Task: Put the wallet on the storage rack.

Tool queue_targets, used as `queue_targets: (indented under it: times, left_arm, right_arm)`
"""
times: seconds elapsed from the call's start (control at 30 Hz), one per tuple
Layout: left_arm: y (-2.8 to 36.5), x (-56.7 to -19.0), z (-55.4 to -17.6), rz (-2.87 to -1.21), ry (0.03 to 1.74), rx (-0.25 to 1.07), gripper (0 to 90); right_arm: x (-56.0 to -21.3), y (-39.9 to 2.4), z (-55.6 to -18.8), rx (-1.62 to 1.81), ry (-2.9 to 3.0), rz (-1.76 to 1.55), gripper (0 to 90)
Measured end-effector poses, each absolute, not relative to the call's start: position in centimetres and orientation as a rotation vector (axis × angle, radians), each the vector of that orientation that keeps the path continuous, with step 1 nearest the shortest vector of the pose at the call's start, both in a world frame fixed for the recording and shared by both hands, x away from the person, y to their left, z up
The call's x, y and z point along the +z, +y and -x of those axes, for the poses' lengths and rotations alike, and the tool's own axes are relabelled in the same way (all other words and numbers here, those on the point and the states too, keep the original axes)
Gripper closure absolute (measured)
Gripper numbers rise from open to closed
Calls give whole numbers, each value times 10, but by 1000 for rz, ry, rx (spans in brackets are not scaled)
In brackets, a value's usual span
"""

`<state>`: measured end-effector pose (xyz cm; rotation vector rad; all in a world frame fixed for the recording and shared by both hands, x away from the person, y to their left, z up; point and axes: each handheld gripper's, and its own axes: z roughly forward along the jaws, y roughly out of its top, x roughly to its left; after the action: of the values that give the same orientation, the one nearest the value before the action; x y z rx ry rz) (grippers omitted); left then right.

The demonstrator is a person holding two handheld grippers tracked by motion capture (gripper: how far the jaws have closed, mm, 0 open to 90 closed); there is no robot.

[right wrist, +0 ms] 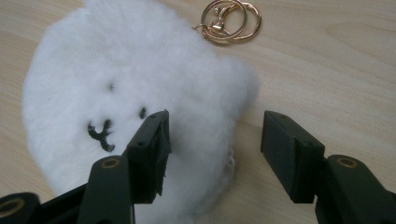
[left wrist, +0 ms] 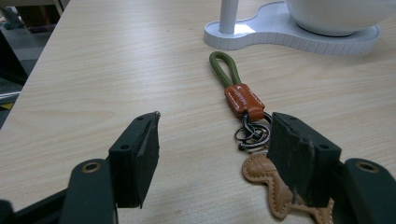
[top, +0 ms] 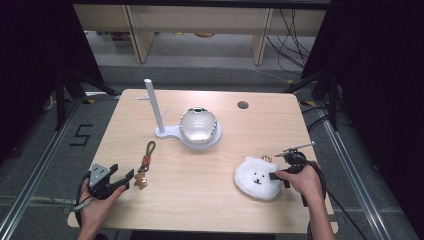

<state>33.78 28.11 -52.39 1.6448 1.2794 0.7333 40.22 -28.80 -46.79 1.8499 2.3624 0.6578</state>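
The plush (right wrist: 135, 93) lies flat on the table (top: 200, 200), its edge between the right gripper's (right wrist: 212, 140) jaws, which stand wide apart with neither pad pressing it. Gold rings (right wrist: 231, 18) lie beyond the jaws, at the plush's far edge. The left gripper (left wrist: 215, 154) rests near the table's left edge, jaws apart with bare table between them; a keychain (left wrist: 243, 100) lies just at its right jaw. A white stand (top: 192, 132) sits well beyond both.

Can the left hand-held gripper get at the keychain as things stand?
Probably yes: the left hand-held gripper is open, and the keychain lies flat on the table just ahead with nothing between.
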Motion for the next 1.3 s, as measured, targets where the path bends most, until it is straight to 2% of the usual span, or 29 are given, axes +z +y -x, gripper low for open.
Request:
queue_targets:
  times: [0.13, 0.17, 0.23, 0.33, 0.37, 0.4, 0.43, 0.63, 0.87, 1.3]
  left_arm:
    - [281, -524, -337, -1653, 1277, 735, 333]
    - [281, -524, -337, -1649, 1275, 735, 333]
    - [281, -524, -337, -1645, 1275, 732, 333]
    - [281, -524, -337, -1646, 1274, 732, 333]
    - [281, -524, -337, -1650, 1275, 735, 334]
    - [281, -524, -337, -1650, 1275, 735, 334]
    - [280, -524, -337, -1647, 1273, 734, 334]
    - [281, -524, -338, -1646, 1274, 731, 334]
    - [281, -524, -337, -1645, 1274, 735, 335]
    - [280, -524, -337, -1645, 1272, 736, 336]
  right_arm:
    - [-470, -285, -407, 643, 2411, -1811, 450]
    - [-470, -280, -406, 635, 2384, -1891, 459]
    - [-472, -282, -410, 626, 2449, -1800, 531]
    - [-471, -279, -409, 626, 2444, -1816, 571]
    - [-472, -278, -410, 624, 2454, -1797, 629]
    - [-472, -278, -410, 624, 2454, -1797, 629]
    - [-472, -277, -409, 640, 2434, -1776, 687]
    - [-469, -277, -403, 706, 2434, -1691, 779]
    - [-463, -278, -394, 772, 2404, -1620, 812]
    - [-432, -268, -376, 926, 2343, -1540, 838]
